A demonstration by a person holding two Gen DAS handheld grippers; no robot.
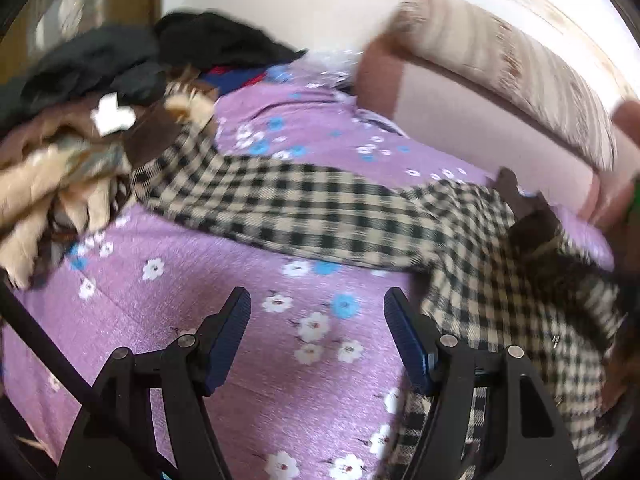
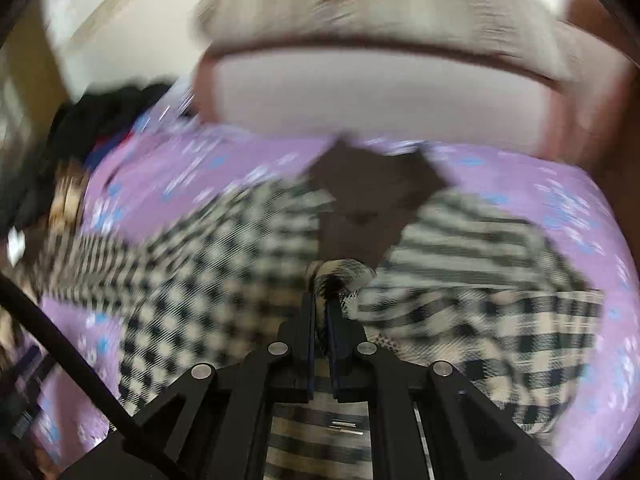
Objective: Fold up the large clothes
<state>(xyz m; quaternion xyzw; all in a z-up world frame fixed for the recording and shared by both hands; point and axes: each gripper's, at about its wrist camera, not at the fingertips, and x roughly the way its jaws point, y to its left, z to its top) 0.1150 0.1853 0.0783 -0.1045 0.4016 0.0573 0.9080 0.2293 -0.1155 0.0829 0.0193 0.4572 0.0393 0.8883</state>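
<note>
Right gripper (image 2: 323,304) is clamped on a bunched fold of the checked garment (image 2: 224,280), its two blue-lined fingers pressed nearly together with cream-and-black cloth puffing out just past their tips. Its view is heavily blurred. From the pinch, the garment spreads toward 9 o'clock as a long sleeve-like stretch and toward 3 o'clock as a broader panel, and a dark brown collar (image 2: 372,184) lies open at 12 o'clock of the fingertips. All of this rests on a bed covered with a purple floral sheet (image 2: 560,208).

Left gripper (image 1: 318,304) hangs above bare sheet with its fingers spread well apart and nothing between them. In the left wrist view the checked garment (image 1: 304,208) runs as a band from 10 o'clock across to 3 o'clock of that gripper, then drops along the 4 o'clock side, passing just beside the right-hand finger; whether it touches that finger cannot be told. A heap of other clothes (image 1: 80,128), dark, brown and tan, sits at 10 o'clock on the bed. A padded headboard (image 1: 472,120) stands at 1 o'clock
</note>
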